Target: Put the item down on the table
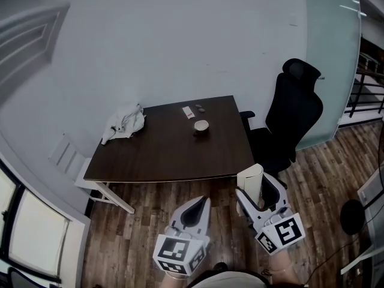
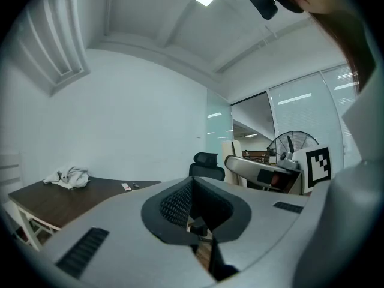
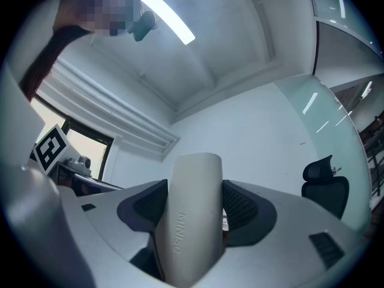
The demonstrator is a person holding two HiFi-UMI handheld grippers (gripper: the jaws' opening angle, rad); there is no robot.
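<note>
A cream case (image 3: 191, 221) embossed "MINISO" stands upright, clamped between the jaws of the right gripper (image 1: 257, 192), over the floor (image 1: 138, 233) at 5 o'clock from the dark surface (image 1: 168, 155). The jaws of the left gripper (image 1: 193, 213) are pressed together, empty.

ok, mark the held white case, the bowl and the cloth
white case (image 3: 191, 209), right gripper view, its front face
bowl (image 1: 201, 126), head view, its centre
cloth (image 1: 125, 123), head view, middle of the heap

Head view steeply down; table (image 1: 168, 155) & chair (image 1: 294, 113) shared w/ left gripper view.
</note>
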